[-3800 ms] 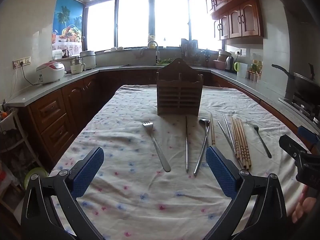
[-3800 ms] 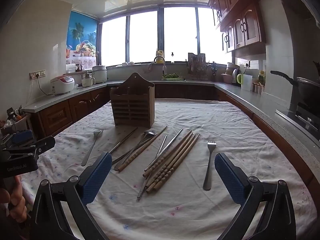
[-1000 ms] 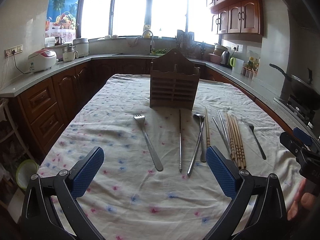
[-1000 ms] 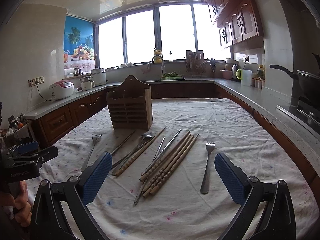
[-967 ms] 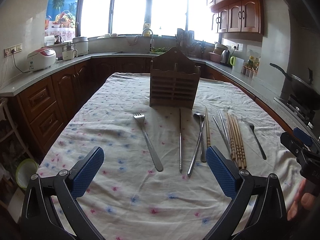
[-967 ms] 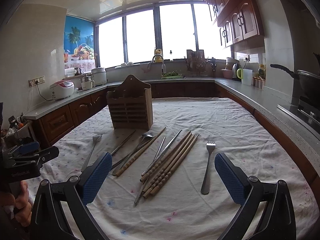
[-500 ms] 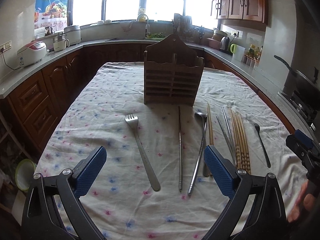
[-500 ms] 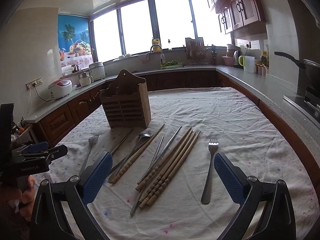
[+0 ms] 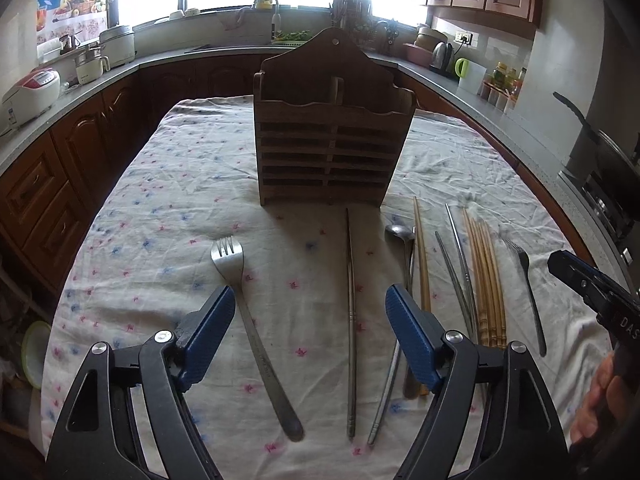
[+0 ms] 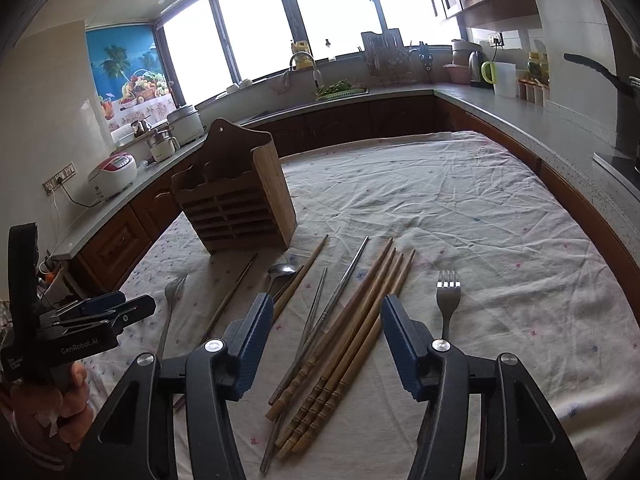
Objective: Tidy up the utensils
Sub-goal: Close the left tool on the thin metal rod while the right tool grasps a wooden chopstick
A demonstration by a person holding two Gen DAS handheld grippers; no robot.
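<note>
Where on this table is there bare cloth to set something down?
Bare cloth lies left of the left fork, beside the wooden holder, and right of the right fork, out to the table edge. It is crowded between the forks, with the chopsticks, spoon and metal sticks.

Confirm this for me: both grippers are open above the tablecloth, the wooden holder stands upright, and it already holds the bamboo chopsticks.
One part is wrong. The bamboo chopsticks are not in the wooden holder; they lie flat on the tablecloth, as the right wrist view shows. The rest stands: left gripper and right gripper are both open, and the holder is upright.
</note>
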